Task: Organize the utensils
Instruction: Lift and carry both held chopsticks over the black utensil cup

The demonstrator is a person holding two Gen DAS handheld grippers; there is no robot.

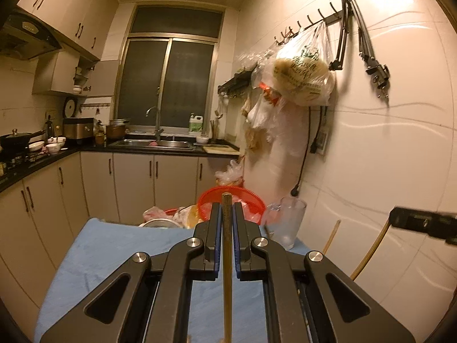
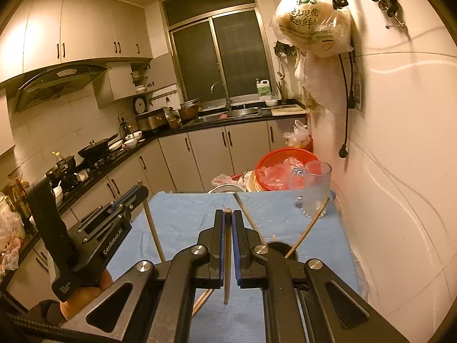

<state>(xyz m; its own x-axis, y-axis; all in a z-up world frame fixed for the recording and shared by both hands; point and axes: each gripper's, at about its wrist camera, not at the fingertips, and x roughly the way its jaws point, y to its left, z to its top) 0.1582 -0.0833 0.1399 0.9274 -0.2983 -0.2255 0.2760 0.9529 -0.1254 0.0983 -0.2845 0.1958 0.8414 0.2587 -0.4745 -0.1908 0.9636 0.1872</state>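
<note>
1. As both wrist views showed, the left gripper was clamped on one chopstick, and the right gripper was clamped on a second chopstick; each stick ran lengthwise between the blue pads, its blunt end just past the tips.
2. In the right wrist view the left gripper stood to the left over the table edge, its chopstick slanting down toward the blue cloth.
3. Ahead and to the right of the right gripper lay the dark round holder, just beyond its right finger; this hand was judged the nearer one.
4. Two loose chopsticks leaned across the holder mouth, crossing each other; whether their ends sat inside could not be told.
5. Farther on, near the wall, stood an empty glass mug, upright on the cloth.
6. Beyond the table edge, a red basket held crumpled plastic bags.
</note>
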